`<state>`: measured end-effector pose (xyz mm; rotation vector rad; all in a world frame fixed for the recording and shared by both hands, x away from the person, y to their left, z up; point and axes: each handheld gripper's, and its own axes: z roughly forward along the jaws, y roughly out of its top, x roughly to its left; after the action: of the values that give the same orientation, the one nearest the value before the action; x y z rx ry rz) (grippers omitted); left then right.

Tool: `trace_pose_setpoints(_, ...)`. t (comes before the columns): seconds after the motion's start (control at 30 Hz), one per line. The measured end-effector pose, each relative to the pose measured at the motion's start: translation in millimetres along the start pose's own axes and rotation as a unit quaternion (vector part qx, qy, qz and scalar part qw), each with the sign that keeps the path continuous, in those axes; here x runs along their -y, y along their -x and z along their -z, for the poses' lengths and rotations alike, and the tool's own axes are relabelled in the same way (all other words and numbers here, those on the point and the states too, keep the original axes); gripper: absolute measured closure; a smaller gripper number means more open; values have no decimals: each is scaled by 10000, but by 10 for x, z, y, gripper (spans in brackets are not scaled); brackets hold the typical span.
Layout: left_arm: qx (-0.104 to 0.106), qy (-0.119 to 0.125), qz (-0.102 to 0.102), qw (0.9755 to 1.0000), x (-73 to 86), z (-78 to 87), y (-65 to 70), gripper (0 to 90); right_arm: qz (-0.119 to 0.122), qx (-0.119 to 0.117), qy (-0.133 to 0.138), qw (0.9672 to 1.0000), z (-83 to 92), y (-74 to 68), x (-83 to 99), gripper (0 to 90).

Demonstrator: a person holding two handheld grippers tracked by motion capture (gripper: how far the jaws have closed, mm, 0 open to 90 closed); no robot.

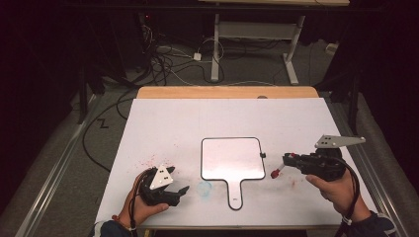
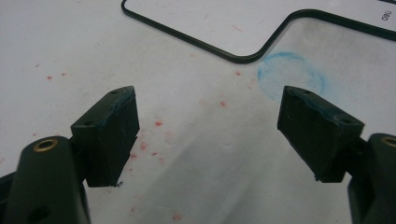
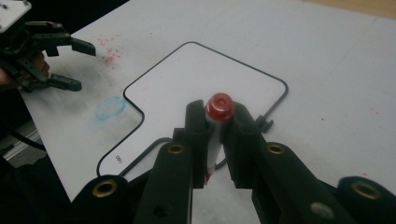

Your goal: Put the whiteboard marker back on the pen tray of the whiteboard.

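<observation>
Clamped in my right gripper [image 3: 219, 128], the jaws pinch a red-capped marker [image 3: 218, 108] by its barrel, held just off the right edge of the small whiteboard [image 1: 232, 158] that lies flat on the white worktop [image 1: 197, 118]. On the near left, my left gripper [image 1: 179, 191] rests with its jaws wide apart and nothing between them, close to a blue smudge [image 2: 290, 74] beside the whiteboard's handle.

Each black gripper [image 1: 180, 190] carries brass-ringed screws, a grey three-cornered plate, a trailing cable; dark sleeves.
</observation>
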<state>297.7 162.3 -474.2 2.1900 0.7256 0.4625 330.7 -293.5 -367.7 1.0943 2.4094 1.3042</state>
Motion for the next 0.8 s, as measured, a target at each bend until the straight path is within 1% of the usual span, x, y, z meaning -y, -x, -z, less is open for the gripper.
trace_pose_setpoints(0.07,-15,-4,6,10000,5,8,4,201,-79,-41,-156,9998,-100,43,7,812)
trace_pose_setpoints(0.17,-17,9,-1,10000,-10,5,2,201,-116,-5,-338,9994,-282,107,16,812)
trace_pose_setpoints(0.23,1,14,-28,10000,-33,-11,4,201,-164,113,-356,9992,-387,131,18,812)
trace_pose_setpoints(0.27,16,8,-46,10000,-42,-23,7,201,-172,110,-354,9992,-437,145,18,811)
trace_pose_setpoints(0.3,28,-3,-58,10000,-47,-35,12,201,-222,97,-262,9994,-466,156,12,809)
trace_pose_setpoints(0.33,53,-27,-80,10000,-49,-45,16,201,-244,135,-240,9993,-494,171,1,807)
trace_pose_setpoints(0.4,66,-48,-99,9999,-49,-57,24,201,-325,125,-202,9992,-546,199,-32,804)
trace_pose_setpoints(0.47,76,-38,-98,9999,-55,-57,26,201,-394,288,-119,9987,-618,223,-62,799)
trace_pose_setpoints(0.5,75,-34,-112,9999,-58,-56,26,201,-462,280,-90,9985,-661,243,-72,796)
trace_pose_setpoints(0.57,80,-30,-122,9999,-59,-54,26,201,-516,428,-48,9977,-754,269,-89,783)
trace_pose_setpoints(0.6,81,-34,-117,9999,-59,-56,26,201,-549,419,-20,9976,-799,285,-97,809)
trace_pose_setpoints(0.67,103,-35,-115,9999,-59,-61,25,201,-553,633,5,9965,-899,306,-110,805)
trace_pose_setpoints(0.7,113,-38,-118,9999,-61,-64,26,201,-576,609,42,9965,-950,322,-112,806)
trace_pose_setpoints(0.77,113,-51,-140,9998,-62,-66,30,201,-598,633,6,9962,-1051,351,-113,808)
trace_pose_setpoints(0.8,116,-57,-142,9998,-60,-68,31,201,-661,593,-2,9960,-1102,365,-106,809)
